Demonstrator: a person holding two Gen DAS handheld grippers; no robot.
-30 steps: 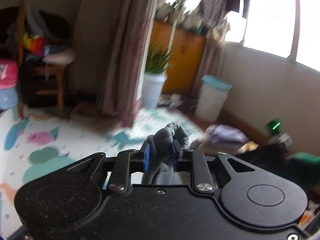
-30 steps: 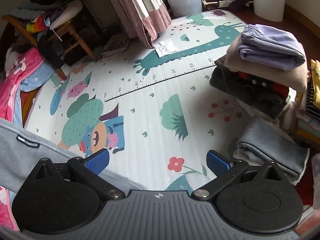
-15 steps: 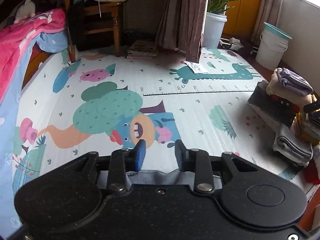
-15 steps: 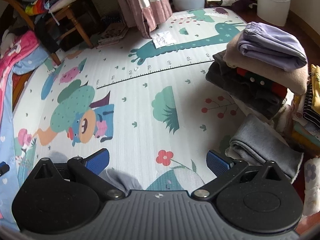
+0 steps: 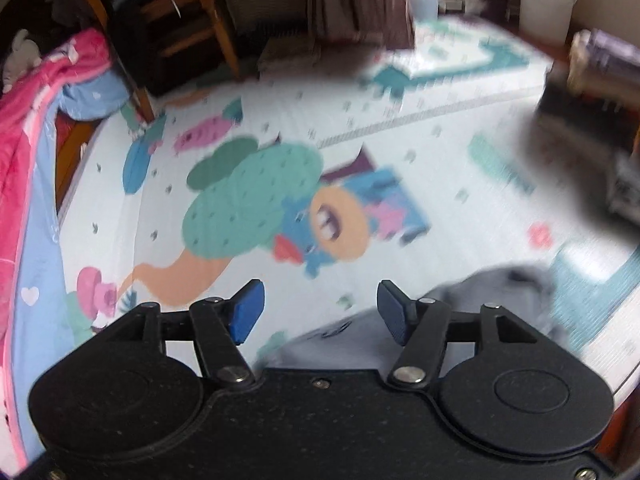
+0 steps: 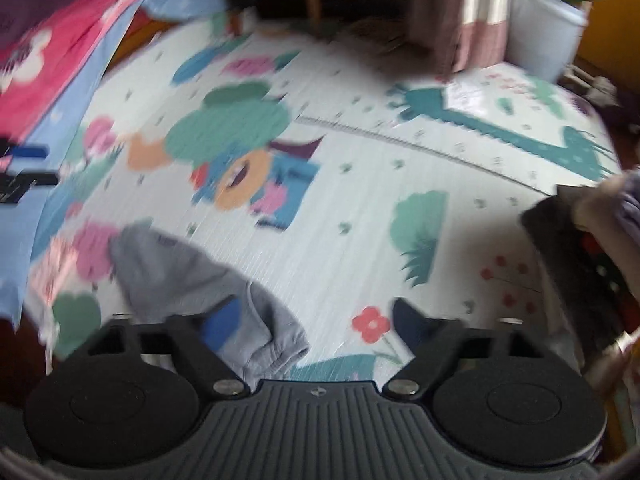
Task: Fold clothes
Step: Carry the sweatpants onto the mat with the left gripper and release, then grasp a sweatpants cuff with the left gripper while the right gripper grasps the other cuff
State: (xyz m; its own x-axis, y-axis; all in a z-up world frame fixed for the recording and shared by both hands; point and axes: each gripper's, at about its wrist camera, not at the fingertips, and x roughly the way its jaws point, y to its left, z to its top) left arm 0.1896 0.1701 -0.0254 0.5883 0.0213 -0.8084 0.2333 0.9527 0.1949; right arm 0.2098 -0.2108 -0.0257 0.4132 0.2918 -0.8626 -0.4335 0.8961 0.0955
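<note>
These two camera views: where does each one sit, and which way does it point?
Left wrist view: rides on the left gripper, looking forward and down over the cartoon-printed play mat; its two blue-padded fingers stand apart, empty.
Right wrist view: rides on the right gripper, facing the same mat; its fingers stand wide apart, holding nothing.
Shared: the mat's green cactus drawing and the crumpled grey garment lying loose on the mat.
</note>
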